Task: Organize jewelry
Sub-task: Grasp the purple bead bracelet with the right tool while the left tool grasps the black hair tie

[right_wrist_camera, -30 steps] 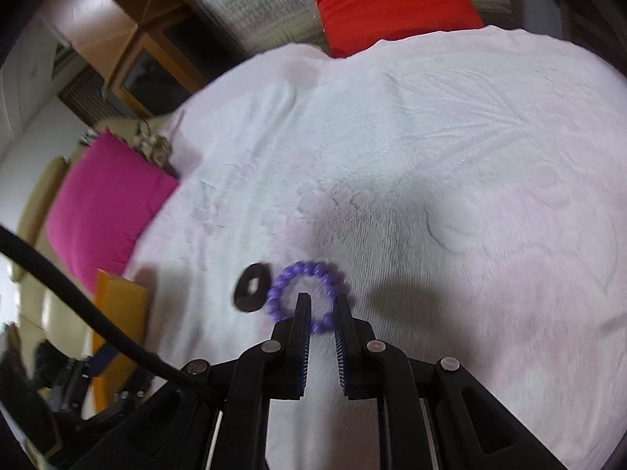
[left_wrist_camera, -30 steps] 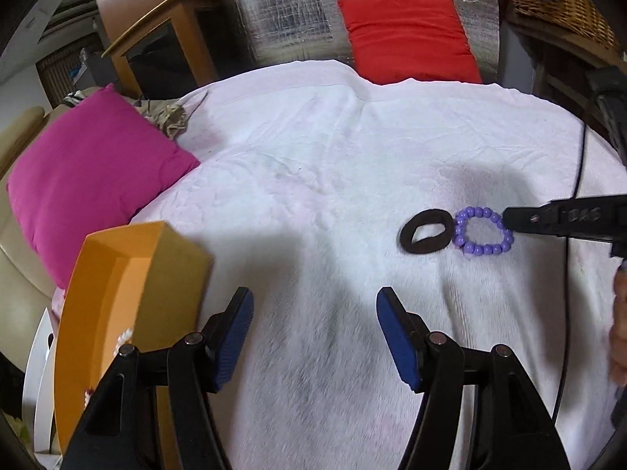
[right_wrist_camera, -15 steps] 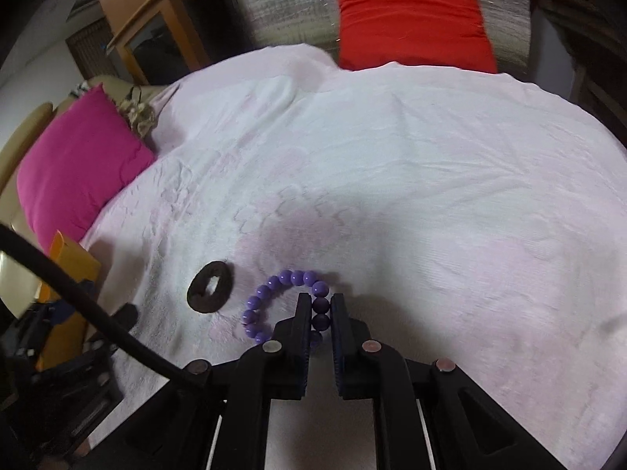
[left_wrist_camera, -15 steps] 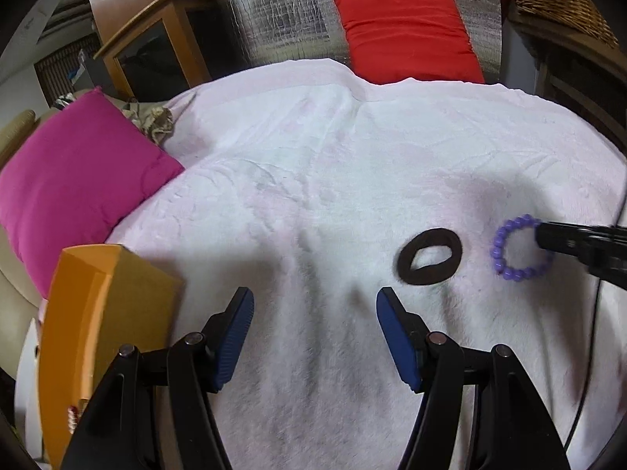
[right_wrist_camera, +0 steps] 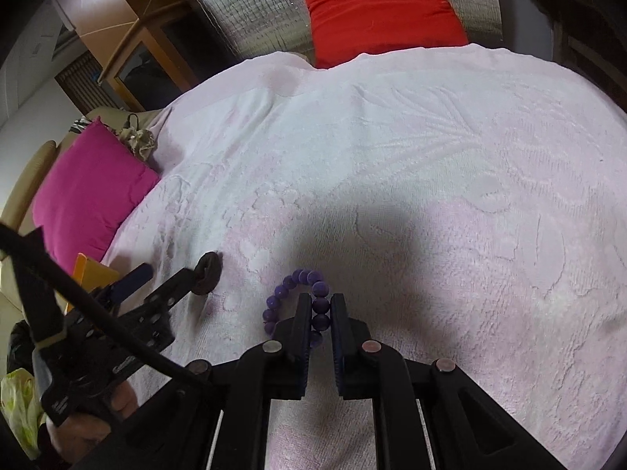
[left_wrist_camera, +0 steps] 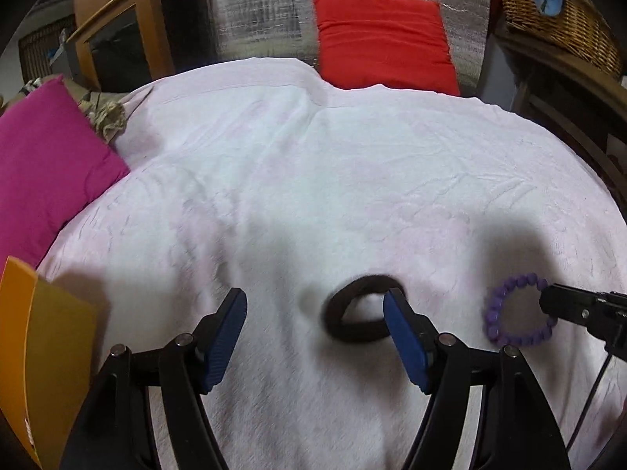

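Note:
A dark brown ring-shaped hair tie lies on the white towel. My left gripper hovers over it, jaws opening, and its right fingertip covers the tie's right edge; nothing is gripped. The right wrist view shows the tie at the tip of the left gripper. A purple bead bracelet is pinched on one side by my right gripper, which is shut on it. In the left wrist view the bracelet sits right of the tie, with the right gripper on its far side.
An orange box stands at the near left edge of the towel. A magenta cushion lies at the left and a red cushion at the back. A wicker basket is at the back right. A person's hand holds the left gripper.
The right gripper closed on the bracelet and drew it away from the hair tie. The left gripper moved right and closer to the tie, and its jaws spread wider.

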`<act>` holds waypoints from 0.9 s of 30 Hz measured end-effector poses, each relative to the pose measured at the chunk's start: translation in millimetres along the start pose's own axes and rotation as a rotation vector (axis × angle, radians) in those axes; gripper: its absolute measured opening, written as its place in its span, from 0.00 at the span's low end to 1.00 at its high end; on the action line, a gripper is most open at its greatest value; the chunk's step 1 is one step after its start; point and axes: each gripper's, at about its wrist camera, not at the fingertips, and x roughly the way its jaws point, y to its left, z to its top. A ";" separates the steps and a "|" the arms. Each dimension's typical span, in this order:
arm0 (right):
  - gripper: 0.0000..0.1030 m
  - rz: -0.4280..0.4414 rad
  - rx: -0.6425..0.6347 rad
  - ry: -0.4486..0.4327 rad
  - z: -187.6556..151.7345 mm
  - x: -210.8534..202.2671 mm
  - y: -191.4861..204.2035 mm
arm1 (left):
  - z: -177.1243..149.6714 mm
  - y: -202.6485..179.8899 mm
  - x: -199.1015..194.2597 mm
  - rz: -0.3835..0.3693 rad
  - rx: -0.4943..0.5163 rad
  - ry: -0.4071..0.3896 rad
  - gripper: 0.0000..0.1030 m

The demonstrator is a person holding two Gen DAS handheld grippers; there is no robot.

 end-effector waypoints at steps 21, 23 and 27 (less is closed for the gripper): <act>0.10 0.006 0.045 -0.029 -0.7 -9.9 -9.1 | 1.5 -16.4 11.8 -0.186 0.009 0.028 0.11; 0.10 0.008 0.042 -0.031 -1.4 -12.7 -8.1 | 2.0 -12.6 6.2 -0.190 0.005 0.020 0.11; 0.10 0.015 0.038 -0.042 -2.1 -19.6 -5.1 | 2.3 -3.5 -10.9 -0.210 -0.020 0.004 0.11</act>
